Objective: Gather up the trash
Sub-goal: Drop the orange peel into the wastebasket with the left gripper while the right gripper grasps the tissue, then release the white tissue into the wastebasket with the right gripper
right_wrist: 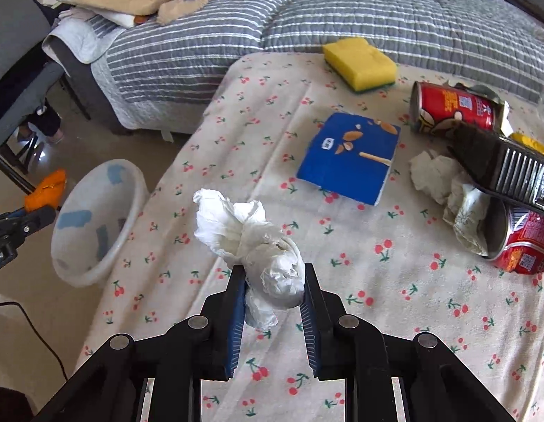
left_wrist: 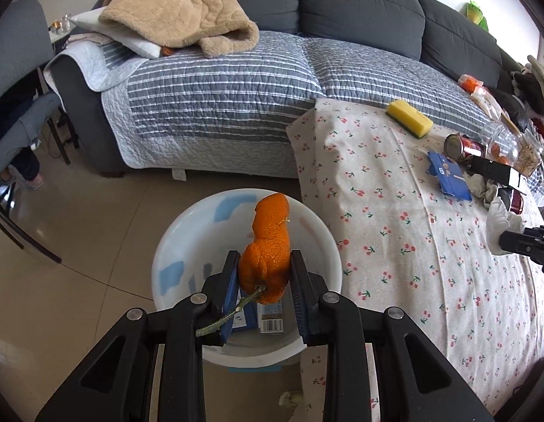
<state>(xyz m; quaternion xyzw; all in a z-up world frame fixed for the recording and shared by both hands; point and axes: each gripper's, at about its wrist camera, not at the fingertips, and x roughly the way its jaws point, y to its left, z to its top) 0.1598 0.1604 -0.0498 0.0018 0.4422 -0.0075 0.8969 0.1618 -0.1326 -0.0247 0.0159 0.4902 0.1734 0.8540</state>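
- The round white plastic bin stood on the floor beside the cherry-print tablecloth, directly under the left gripper
- That gripper was clamped on a curled orange peel with a green stem, its long axis pointing over the bin's mouth
- The right gripper, farther off above the cloth, pinched a crumpled white tissue; the bin lay to its left

an orange peel sits between the left hand-held gripper's blue pads; ahead of the right hand-held gripper, a cherry-print cloth, yellow sponge, blue packet, red cans.
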